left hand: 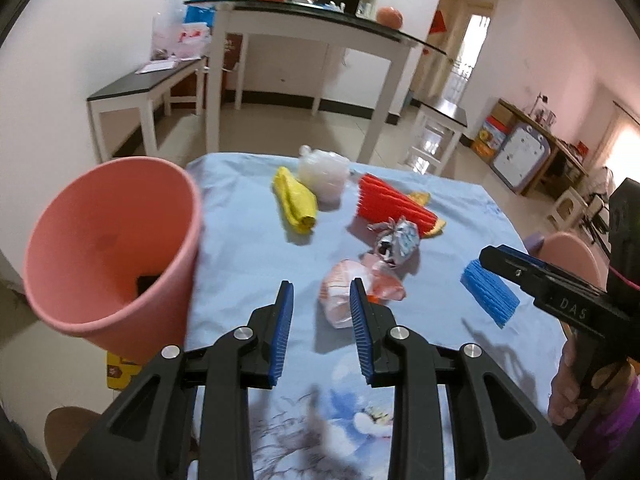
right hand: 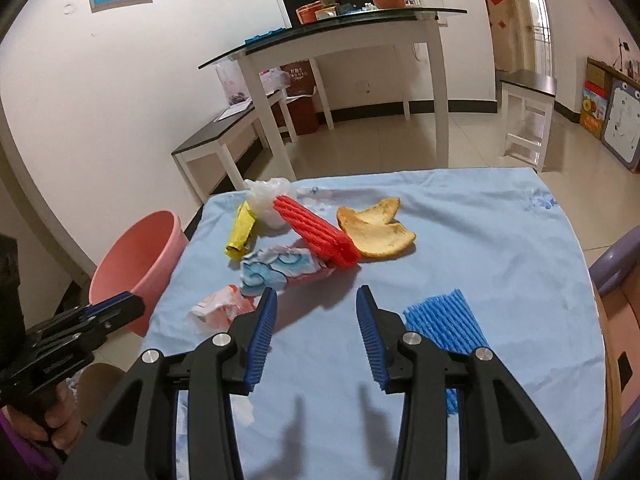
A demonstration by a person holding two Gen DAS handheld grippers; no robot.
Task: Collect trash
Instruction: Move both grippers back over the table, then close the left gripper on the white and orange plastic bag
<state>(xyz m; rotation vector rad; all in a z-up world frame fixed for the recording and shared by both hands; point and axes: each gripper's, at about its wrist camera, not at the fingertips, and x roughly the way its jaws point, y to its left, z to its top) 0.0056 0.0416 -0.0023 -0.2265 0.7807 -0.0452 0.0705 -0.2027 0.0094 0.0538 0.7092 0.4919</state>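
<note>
Trash lies on the blue tablecloth (left hand: 248,248): a yellow wrapper (left hand: 296,202), a clear plastic bag (left hand: 322,174), a red foam net (left hand: 390,204), orange peel (right hand: 376,230), a blue-patterned wrapper (right hand: 276,268), a crumpled orange-white wrapper (left hand: 346,296) and a blue foam net (right hand: 446,322). A pink bin (left hand: 108,248) stands off the table's left edge. My left gripper (left hand: 322,300) is open and empty, just short of the orange-white wrapper. My right gripper (right hand: 316,306) is open and empty, with the blue foam net at its right finger.
A white glass-topped table (right hand: 340,28), a low black bench (right hand: 224,136) and a white stool (right hand: 526,114) stand beyond the table. A purple chair (right hand: 616,264) is at the right edge. A yellow box (left hand: 120,372) lies on the floor under the bin.
</note>
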